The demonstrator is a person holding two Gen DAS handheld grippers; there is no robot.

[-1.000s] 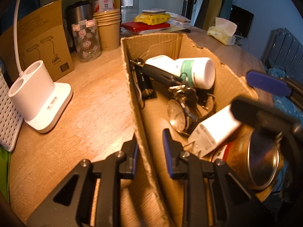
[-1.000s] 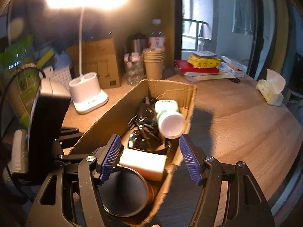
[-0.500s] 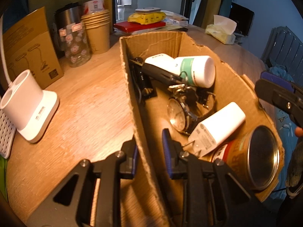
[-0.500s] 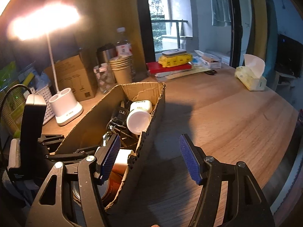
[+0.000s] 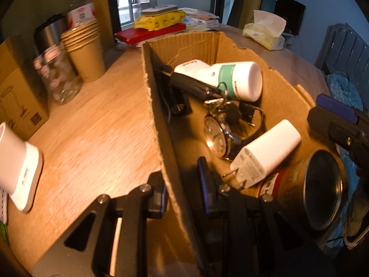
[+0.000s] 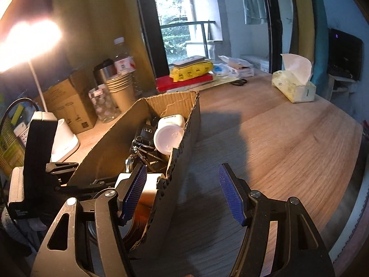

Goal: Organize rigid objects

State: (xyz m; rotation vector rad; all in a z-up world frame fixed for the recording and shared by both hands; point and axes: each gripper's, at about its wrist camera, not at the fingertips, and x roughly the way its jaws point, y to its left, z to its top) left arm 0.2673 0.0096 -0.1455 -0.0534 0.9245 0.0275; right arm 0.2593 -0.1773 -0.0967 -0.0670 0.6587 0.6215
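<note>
While the left tongs [image 5: 182, 189] pinch the box [image 5: 156, 124] wall, its long axis runs straight ahead on the tabletop [image 5: 92, 127]. From the right wrist, the right tongs [image 6: 182, 192] gape wide and empty, box [image 6: 184, 147] just left, nearer them.

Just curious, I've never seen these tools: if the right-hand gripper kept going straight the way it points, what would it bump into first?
Probably the bare wooden table. The right gripper angles downward, just right of the cardboard box; depth is unclear.
</note>
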